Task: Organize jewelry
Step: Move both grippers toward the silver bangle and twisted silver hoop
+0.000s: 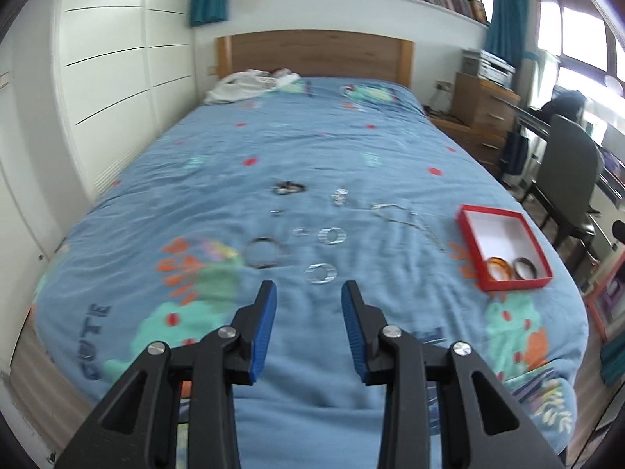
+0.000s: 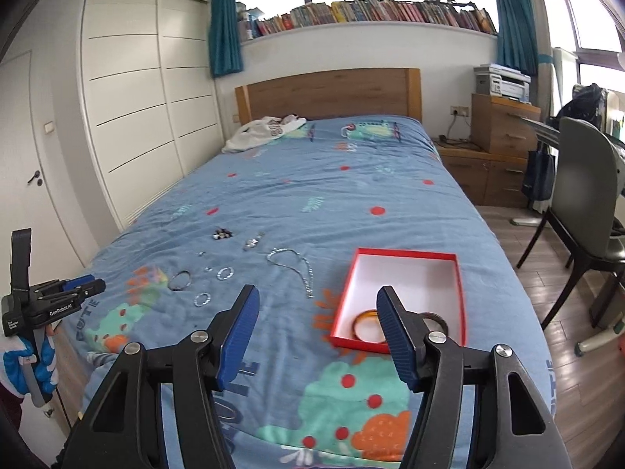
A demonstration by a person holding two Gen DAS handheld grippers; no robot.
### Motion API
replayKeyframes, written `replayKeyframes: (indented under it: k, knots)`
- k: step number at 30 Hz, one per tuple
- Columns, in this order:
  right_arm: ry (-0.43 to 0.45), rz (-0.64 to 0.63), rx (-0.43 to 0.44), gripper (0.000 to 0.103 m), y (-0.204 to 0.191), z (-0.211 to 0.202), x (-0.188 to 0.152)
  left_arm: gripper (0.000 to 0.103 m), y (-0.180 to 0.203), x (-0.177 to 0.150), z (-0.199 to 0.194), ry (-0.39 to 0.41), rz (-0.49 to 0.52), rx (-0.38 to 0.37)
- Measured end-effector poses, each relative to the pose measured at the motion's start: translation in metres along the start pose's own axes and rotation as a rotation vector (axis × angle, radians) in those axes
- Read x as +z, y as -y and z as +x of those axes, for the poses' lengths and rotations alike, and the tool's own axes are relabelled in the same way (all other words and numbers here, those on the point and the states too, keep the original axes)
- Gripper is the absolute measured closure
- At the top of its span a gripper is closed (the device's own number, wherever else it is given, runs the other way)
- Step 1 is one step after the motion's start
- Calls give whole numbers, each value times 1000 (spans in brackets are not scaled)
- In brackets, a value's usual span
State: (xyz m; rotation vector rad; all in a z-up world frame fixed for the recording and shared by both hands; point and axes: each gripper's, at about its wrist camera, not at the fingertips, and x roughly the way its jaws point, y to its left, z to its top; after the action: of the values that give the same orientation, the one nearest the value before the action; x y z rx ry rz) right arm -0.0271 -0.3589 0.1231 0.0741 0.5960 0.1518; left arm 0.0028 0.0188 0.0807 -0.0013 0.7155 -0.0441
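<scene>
Jewelry (image 2: pixel 290 264) lies scattered on the bed (image 2: pixel 351 195) for sorting into the red box (image 2: pixel 461 297); both grippers' jaws hang released, empty.

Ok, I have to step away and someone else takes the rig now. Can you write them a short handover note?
Left gripper: open, empty, above the near end of the bed.
Right gripper: open, empty, just short of the red box.
Done: two bangles lie in the red box, an amber bangle and a darker bangle.
Left: on the cover lie a chain necklace, a dark bracelet, two silvery rings, and several smaller pieces farther back, too blurred to name.
</scene>
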Motion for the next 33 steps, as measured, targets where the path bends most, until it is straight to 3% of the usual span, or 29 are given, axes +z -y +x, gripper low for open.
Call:
replayKeyframes:
  k: [5,12,23,33]
  knots:
    - [0,-33,44,49,-33,6,8,70,-52,-10,-6,-2,-38,50]
    - [-27,-52,117,59,-73,37,14,70,-89,-16,11,-9,-72,87]
    - [-204,-60,230,66,-122,160,-11,70,-103,-25,114,-160,-83,40]
    - [-353,-69,322,68,-153,272,-30,70,-111,7,214,-227,-102,22]
